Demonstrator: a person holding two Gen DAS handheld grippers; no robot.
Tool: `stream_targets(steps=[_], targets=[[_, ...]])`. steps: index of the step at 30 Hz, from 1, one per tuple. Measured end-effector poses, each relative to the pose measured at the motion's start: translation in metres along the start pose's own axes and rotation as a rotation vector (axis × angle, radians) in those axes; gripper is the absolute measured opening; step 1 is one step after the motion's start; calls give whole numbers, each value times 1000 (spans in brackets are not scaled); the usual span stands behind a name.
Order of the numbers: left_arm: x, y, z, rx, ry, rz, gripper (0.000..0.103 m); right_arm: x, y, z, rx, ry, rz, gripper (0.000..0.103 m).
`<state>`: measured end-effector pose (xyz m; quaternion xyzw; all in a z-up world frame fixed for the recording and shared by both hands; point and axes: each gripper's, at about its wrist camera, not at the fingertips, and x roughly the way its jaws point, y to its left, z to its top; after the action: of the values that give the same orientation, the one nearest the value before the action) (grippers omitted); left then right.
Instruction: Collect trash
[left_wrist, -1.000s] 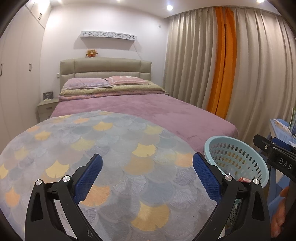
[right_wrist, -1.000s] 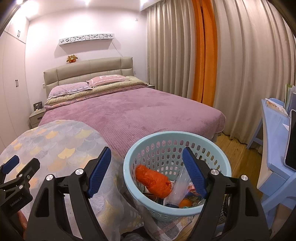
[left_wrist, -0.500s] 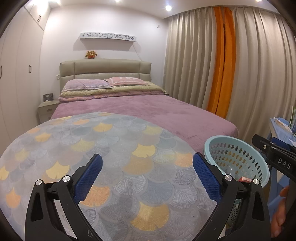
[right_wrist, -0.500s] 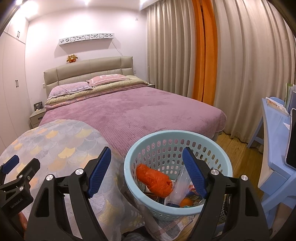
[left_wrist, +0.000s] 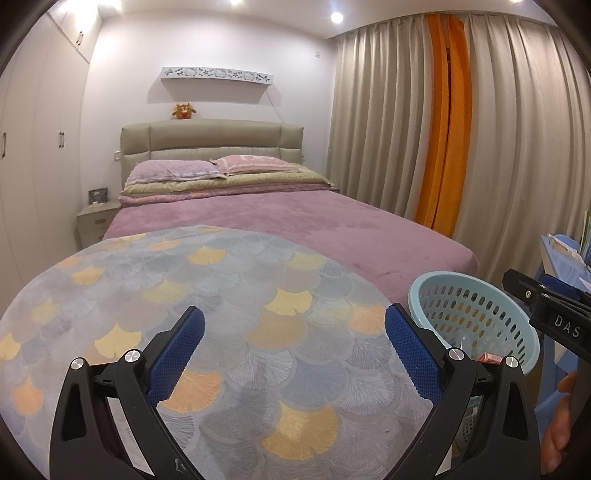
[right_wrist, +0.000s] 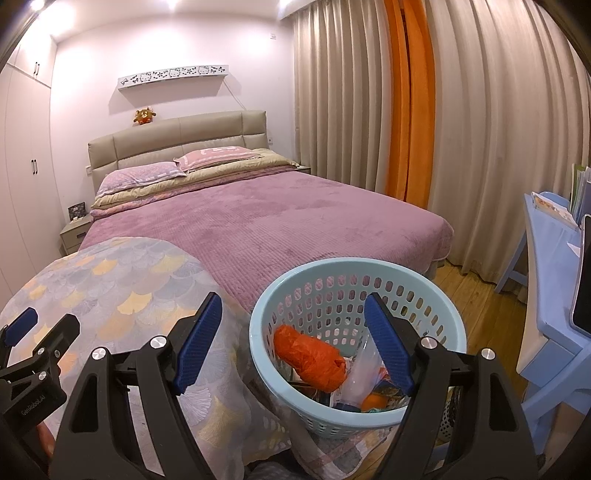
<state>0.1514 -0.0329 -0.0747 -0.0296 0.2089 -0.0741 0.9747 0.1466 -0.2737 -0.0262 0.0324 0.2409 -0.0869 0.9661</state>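
The pale blue plastic basket with holes (right_wrist: 356, 343) holds the trash, an orange crinkly bag (right_wrist: 312, 358). It sits right under the right tongs (right_wrist: 295, 345), spread wide and empty. Left tongs (left_wrist: 293, 350) gape over the round fan-patterned tabletop (left_wrist: 184, 295).

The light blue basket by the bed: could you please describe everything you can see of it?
The light blue basket looks like plastic, round, with perforated walls and a smooth rim. It stands upright beside the patterned cloth, resting on checked fabric. Inside lie a crumpled orange bag, a clear wrapper and smaller scraps. Neither gripper touches it.
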Motion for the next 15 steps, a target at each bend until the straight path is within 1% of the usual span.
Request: stream_targets(steps=[15], targets=[[-3, 5, 3, -15, -17, 2, 95, -2, 1, 6, -6, 8, 6, 75]])
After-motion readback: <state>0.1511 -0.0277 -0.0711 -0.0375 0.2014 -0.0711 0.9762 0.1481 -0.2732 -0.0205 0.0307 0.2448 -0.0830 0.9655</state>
